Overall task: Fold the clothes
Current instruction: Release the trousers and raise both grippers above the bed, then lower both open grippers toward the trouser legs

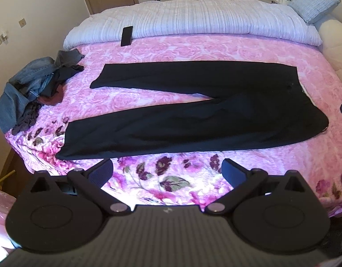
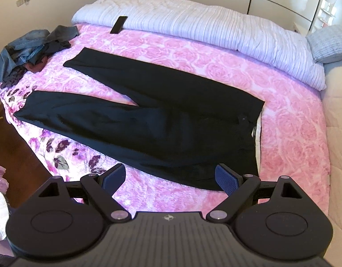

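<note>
Black trousers (image 1: 193, 111): I see them spread flat on the pink flowered bedspread (image 1: 215, 49), legs apart in a narrow V.
Long axis: it runs across both views, hems toward the left edge of the bed, waistband (image 2: 255, 133) at the right.
Left gripper (image 1: 167, 170): I hold it over the near edge of the bed, fingers spread wide, nothing between them; the near leg lies just ahead of it, not touched.
Right gripper (image 2: 171, 175): fingers spread wide and empty; the near waist corner (image 2: 215, 184) sits right at its right-hand finger (image 2: 226, 179), though I cannot tell if it touches.
Nearer hand: my right is closer to the waist end, my left to the leg.
Coming move, as I judge it: each hand takes the near edge at its own end and carries it onto the far leg.
Other clothes: a heap of denim (image 1: 30, 84) waits at the far left corner.
</note>
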Available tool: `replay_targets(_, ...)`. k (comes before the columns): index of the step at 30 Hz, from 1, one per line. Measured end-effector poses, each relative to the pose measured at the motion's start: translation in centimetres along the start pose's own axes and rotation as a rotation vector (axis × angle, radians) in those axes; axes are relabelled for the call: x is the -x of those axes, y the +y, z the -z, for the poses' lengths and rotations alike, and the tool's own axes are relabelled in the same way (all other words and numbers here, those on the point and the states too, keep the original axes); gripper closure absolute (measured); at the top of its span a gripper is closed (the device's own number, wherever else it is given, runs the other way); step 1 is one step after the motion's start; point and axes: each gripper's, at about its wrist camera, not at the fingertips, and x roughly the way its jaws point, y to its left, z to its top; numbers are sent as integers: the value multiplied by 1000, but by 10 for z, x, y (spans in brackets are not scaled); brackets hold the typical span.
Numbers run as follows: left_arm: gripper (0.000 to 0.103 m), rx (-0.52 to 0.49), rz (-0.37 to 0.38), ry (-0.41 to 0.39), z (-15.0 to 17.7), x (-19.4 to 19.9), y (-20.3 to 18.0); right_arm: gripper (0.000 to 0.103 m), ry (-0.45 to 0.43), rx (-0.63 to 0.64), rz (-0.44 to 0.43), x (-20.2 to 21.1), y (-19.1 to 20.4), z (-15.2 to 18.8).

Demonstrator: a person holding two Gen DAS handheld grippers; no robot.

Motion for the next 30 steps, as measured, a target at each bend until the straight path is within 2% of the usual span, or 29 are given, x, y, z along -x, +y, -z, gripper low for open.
replay_targets(3, 1, -61, -67, -20, 10, -4, 7, 14, -5, 26, -16, -8, -6, 4)
replay_targets(6, 1, -179, -146, -39, 26, -13, 18, 14, -21, 92, -17, -18, -10, 10)
replay_targets(9, 1, -283, -214, -23, 42, -30, 36, 14, -54, 223, 9, -29, -10, 20)
replay_targets(12, 4, -334, -255, 11, 54, -55, 61, 17, -58, 350, 24, -41, -7, 27)
replay_targets(17, 10, -450, -262, 46, 61, -117, 102, 32, -33, 418, 35, -63, 5, 25)
replay_targets(20, 20, -551, -244, 64, 63, -167, 127, 43, 1, 421, 67, -82, 22, 22)
replay_targets(23, 27, -691, -230, 60, 68, -219, 151, 43, 35, 415, 115, -102, 41, 18)
replay_targets(25, 42, -779, -213, 60, 75, -253, 168, 43, 56, 407, 149, -113, 54, 14)
replay_targets(30, 53, -959, -182, 104, 99, -327, 199, 43, 122, 402, 231, -148, 79, 15)
